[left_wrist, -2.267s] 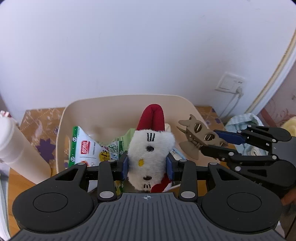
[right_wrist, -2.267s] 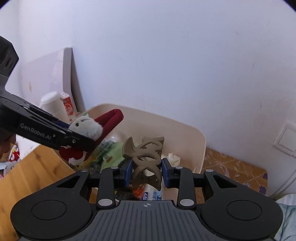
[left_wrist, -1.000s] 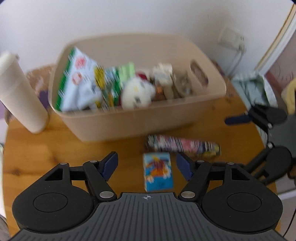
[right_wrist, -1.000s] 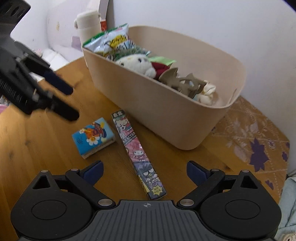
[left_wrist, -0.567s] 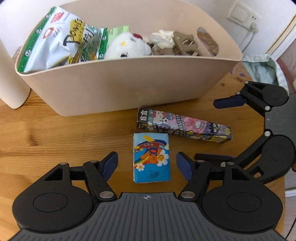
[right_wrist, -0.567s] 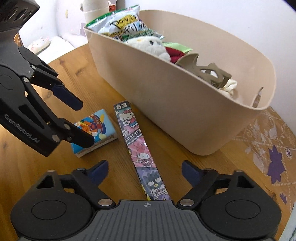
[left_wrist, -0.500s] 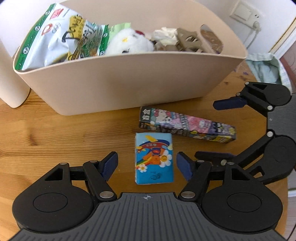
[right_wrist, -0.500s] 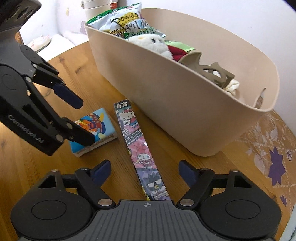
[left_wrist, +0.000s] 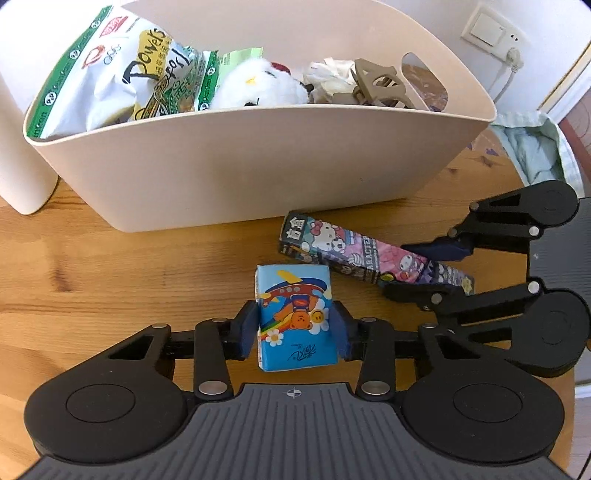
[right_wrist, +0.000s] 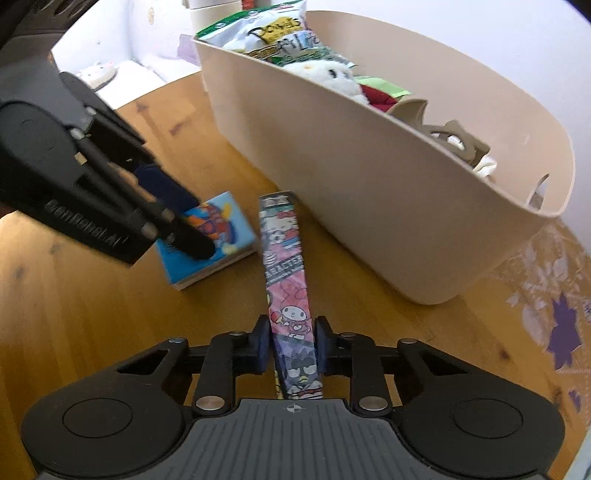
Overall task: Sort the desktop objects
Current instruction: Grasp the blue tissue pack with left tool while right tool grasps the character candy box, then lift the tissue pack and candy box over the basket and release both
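Observation:
My left gripper is shut on a blue tissue pack with a cartoon bear, on the wooden table. My right gripper is shut on a long cartoon-character box that lies on the table; the box also shows in the left wrist view. The tissue pack shows blurred in the right wrist view under the left gripper's fingers. The beige bin behind them holds a snack bag, a white plush and a tan hair claw.
A white cup stands left of the bin. A wall socket and a light cloth are at the right. A floral mat lies right of the bin. The table edge curves at the right.
Both grippers dropped the plush and the claw in the bin, came down to the table open, then closed: the left on the tissue pack, the right on the long box.

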